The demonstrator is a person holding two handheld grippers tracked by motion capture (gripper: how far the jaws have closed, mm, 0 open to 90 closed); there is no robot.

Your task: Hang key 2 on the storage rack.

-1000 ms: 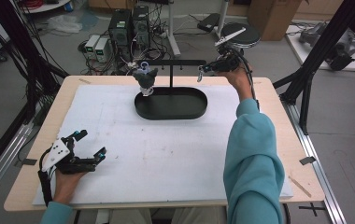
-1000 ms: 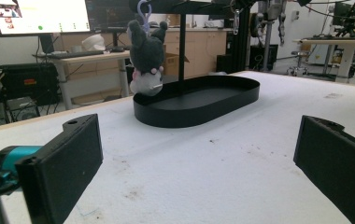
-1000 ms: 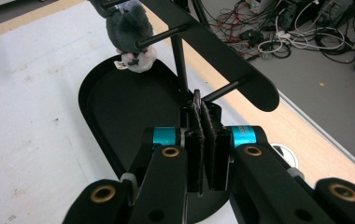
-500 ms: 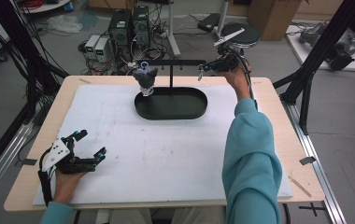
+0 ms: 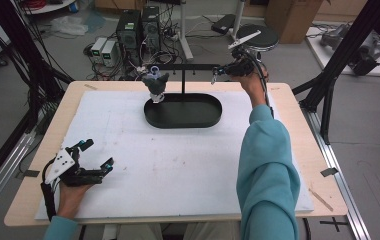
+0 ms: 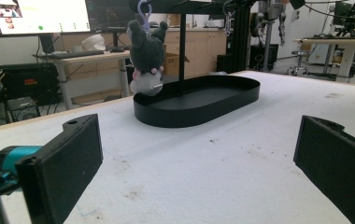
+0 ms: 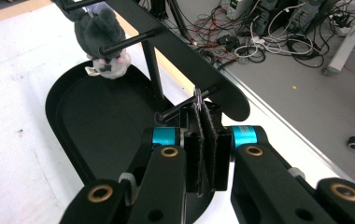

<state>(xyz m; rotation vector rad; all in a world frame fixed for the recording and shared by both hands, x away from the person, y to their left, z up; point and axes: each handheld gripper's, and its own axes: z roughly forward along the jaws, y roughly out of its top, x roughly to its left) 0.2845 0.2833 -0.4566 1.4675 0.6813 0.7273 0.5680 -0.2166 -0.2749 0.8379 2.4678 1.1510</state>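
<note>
Holding a small metal ring pinched between its closed jaws, the right gripper sits at a peg on the black rack near the table's far edge. Next comes sliding the ring along that peg. The left gripper rests wide open, empty, at the near-left corner. Nothing visibly differs from a second ago.

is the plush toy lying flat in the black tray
No, the plush toy hangs by its loop from a peg of the stand, just above the rim of the black tray.
</note>
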